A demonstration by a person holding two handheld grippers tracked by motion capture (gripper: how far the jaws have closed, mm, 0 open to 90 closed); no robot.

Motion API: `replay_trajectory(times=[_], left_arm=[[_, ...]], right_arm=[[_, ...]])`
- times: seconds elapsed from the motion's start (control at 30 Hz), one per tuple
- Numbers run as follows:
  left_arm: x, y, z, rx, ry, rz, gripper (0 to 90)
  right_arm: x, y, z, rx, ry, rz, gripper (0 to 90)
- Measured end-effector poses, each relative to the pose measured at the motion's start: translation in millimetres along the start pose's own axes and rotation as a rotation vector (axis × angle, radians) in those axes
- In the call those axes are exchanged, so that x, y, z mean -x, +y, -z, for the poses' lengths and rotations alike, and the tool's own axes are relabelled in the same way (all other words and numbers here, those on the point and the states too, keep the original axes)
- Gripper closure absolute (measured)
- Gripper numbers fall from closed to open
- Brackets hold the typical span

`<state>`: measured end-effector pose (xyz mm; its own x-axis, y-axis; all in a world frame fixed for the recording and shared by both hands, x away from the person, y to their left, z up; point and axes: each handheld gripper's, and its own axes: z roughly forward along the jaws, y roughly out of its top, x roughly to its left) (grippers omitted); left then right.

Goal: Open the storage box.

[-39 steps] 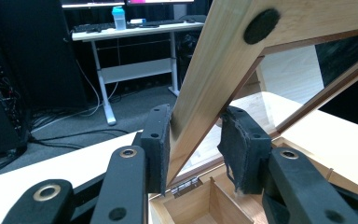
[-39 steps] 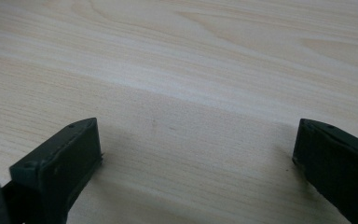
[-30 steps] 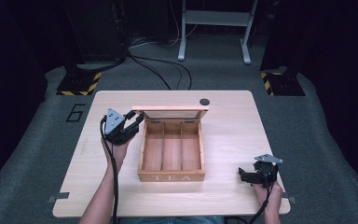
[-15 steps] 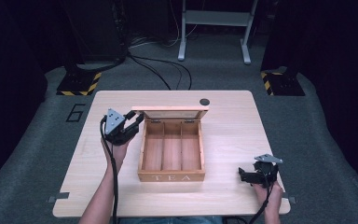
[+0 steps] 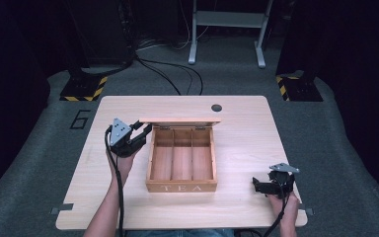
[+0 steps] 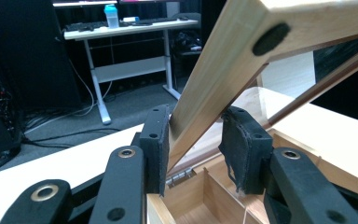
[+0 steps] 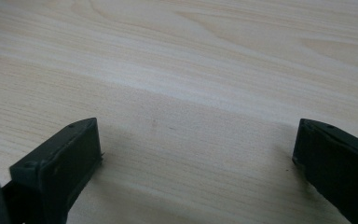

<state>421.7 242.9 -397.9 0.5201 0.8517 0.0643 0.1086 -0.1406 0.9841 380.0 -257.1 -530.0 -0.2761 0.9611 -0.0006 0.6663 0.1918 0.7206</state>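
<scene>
Wooden tea box, three compartments, mid-tabletop; hinged lid raised at the far edge. Left gripper, beside the box's left far corner: jaws clamped on the lid's edge. Right gripper, near right corner of the tabletop: jaws wide apart, holding nothing, over bare wood.

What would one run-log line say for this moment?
left gripper: shut on lid | tea box: open | right gripper: open over table
</scene>
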Motion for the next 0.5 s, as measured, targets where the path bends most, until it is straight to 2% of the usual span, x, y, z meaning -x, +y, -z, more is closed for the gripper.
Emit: replay_trajectory(times=[0.5], left_arm=[[16.0,-19.8,21.2,-0.052,-0.036,-0.029,54.6]], right_arm=[[0.0,0.0,0.0,0.0,0.0,0.002,0.4]])
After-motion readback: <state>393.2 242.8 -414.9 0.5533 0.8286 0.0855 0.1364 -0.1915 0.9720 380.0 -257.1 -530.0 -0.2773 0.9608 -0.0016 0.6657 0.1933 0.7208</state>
